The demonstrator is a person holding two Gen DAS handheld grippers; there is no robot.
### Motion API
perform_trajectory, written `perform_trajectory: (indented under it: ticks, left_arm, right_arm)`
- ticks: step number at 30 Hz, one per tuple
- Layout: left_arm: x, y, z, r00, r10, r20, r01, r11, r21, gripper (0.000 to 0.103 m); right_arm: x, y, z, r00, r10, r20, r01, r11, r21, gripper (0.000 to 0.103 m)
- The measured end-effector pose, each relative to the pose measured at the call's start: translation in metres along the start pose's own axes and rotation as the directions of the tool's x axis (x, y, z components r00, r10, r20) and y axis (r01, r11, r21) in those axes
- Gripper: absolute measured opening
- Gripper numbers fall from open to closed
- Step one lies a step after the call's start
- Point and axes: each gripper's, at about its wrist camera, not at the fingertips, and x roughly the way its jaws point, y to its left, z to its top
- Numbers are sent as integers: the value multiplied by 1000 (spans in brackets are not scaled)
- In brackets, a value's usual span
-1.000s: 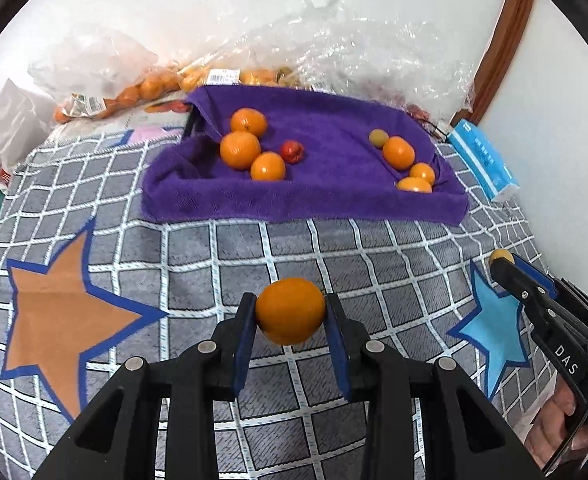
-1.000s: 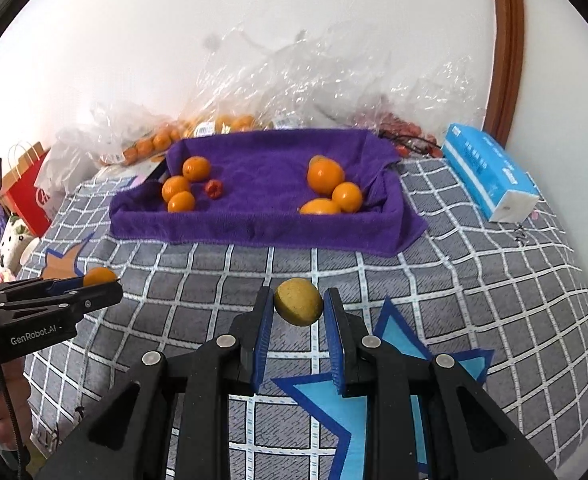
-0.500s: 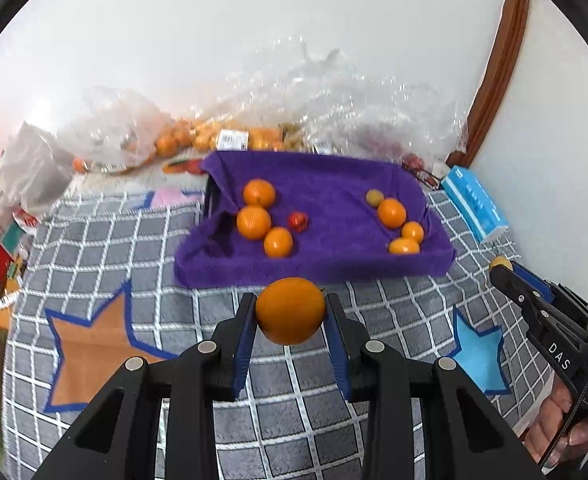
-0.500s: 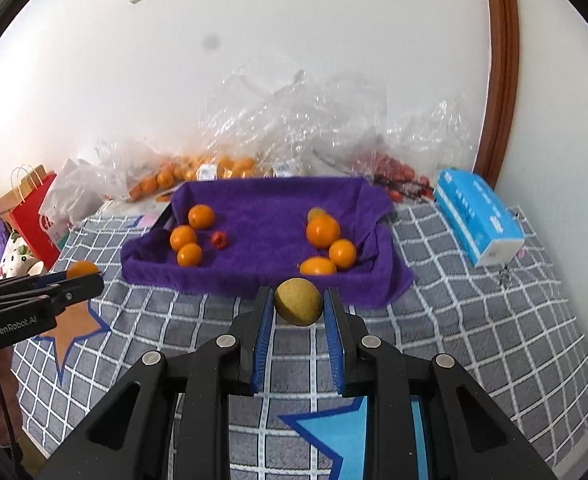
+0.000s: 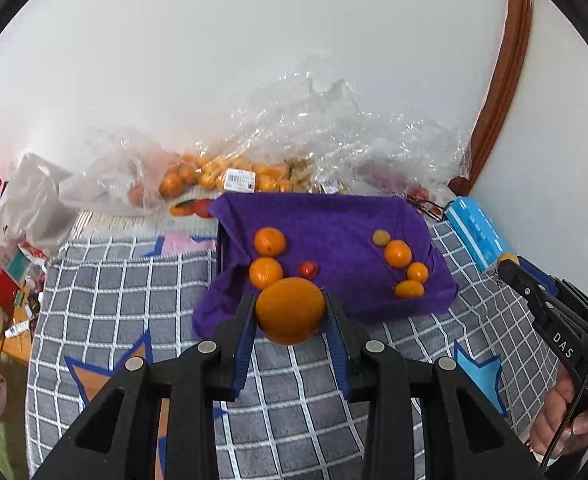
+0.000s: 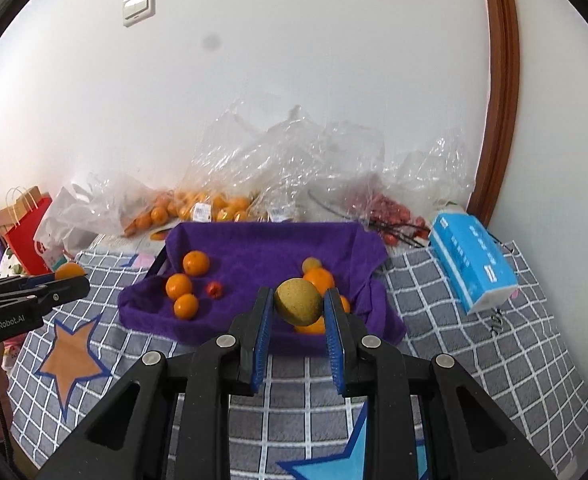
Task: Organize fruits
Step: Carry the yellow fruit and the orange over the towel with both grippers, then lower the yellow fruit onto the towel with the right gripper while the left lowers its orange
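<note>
My left gripper is shut on an orange and holds it in the air in front of the purple towel tray. My right gripper is shut on a yellow-green round fruit, also raised before the tray. On the towel lie oranges at the left with a small red fruit, and oranges at the right with a small yellow-green fruit. The right gripper shows at the right of the left wrist view; the left gripper shows at the left of the right wrist view.
Clear plastic bags of fruit lie against the wall behind the tray. A blue tissue pack lies at the right. A red paper bag stands at the far left. The checked cloth with star patches covers the table.
Both grippers have risen and pulled back with their fruit; the tray and table now look lower and farther away. Grips are unchanged.
</note>
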Motion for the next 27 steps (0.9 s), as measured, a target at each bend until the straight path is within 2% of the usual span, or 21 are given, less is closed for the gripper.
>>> perform_trajectory:
  ticks: [27]
  left_arm:
    - [26,4,49,999,-36,28,36,999,-11,32]
  right_arm:
    - [36,-4,44,1000,-17,11,17,1000,-9,25]
